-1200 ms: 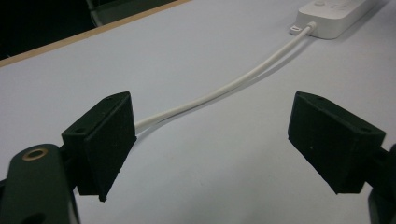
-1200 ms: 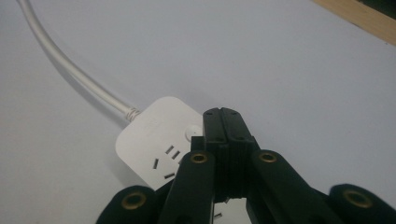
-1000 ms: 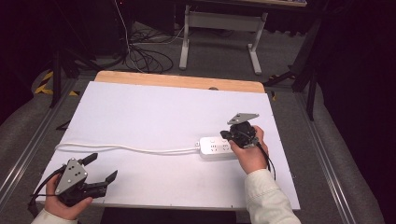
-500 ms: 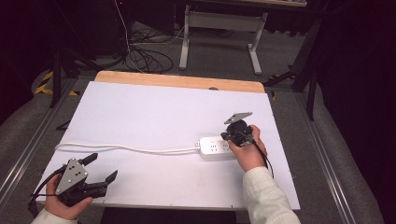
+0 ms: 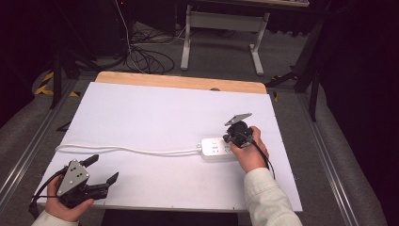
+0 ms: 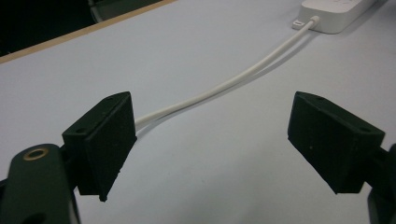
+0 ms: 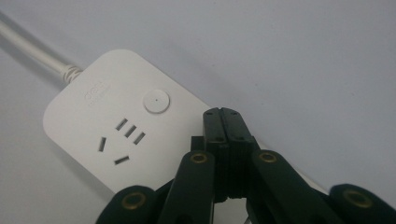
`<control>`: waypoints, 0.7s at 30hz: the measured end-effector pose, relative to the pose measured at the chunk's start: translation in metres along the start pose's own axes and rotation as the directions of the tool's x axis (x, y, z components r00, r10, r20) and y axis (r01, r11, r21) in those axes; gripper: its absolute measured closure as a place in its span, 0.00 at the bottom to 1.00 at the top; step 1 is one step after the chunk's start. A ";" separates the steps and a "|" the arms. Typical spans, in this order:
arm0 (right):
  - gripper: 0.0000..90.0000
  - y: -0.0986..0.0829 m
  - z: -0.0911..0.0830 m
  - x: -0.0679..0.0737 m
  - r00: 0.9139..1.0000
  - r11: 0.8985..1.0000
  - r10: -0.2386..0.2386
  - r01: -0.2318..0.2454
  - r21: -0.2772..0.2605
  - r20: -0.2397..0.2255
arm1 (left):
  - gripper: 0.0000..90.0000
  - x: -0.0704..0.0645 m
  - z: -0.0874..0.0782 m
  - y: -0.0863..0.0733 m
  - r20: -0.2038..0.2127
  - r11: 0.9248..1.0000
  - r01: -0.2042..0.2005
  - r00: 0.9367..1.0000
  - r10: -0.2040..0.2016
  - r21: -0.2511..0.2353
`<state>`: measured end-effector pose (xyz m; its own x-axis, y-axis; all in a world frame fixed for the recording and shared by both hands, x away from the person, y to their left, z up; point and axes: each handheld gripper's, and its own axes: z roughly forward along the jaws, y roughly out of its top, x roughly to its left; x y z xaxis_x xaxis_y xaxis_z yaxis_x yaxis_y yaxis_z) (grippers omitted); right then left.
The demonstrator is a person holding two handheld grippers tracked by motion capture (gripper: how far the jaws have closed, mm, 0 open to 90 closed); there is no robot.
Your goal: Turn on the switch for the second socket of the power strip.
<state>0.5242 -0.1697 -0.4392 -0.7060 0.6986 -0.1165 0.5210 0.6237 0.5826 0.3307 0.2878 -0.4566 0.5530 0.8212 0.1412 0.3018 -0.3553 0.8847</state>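
A white power strip (image 5: 215,148) lies on the white table top (image 5: 155,113), right of the middle, with its round button (image 7: 156,101) and sockets facing up. Its white cable (image 5: 127,149) runs left across the table. My right gripper (image 5: 229,139) hovers over the strip's right part with its jaws pressed together and nothing between them; in the right gripper view its tips (image 7: 222,113) sit just right of the button. My left gripper (image 5: 101,169) rests at the near left corner, jaws wide apart and empty. Its own view looks along the cable (image 6: 233,83) toward the strip (image 6: 334,14).
A wooden strip (image 5: 179,82) borders the table's far edge. Beyond it are floor cables (image 5: 141,52) and a metal stand (image 5: 221,28). Metal rails (image 5: 339,188) run along both sides of the table.
My right gripper has tilted and shifted slightly left over the power strip. The left gripper has stayed still.
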 end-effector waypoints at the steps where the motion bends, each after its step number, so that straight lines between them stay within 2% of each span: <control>1: 1.00 0.000 0.000 0.000 1.000 1.000 0.000 0.000 0.000 0.000 | 0.17 0.000 0.000 0.000 0.001 1.000 -0.001 1.000 0.001 0.000; 10: 1.00 -0.003 0.000 -0.006 0.998 0.998 0.054 -0.055 -0.009 -0.040 | 0.17 0.000 0.000 0.000 0.001 1.000 0.001 1.000 -0.001 0.005; 17: 1.00 -0.001 0.001 -0.002 0.999 1.000 0.028 -0.028 0.006 -0.021 | 0.17 -0.001 0.000 0.000 0.000 1.000 0.002 1.000 -0.002 0.005; 21: 1.00 0.002 0.002 0.001 1.000 1.000 0.016 -0.016 0.027 0.006 | 0.17 -0.001 0.000 0.000 -0.001 1.000 0.002 1.000 -0.002 0.005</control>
<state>0.5251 -0.1671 -0.4399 -0.6947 0.7105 -0.1123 0.5451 0.6218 0.5624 0.3302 0.2871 -0.4571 0.5515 0.8223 0.1403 0.3068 -0.3563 0.8826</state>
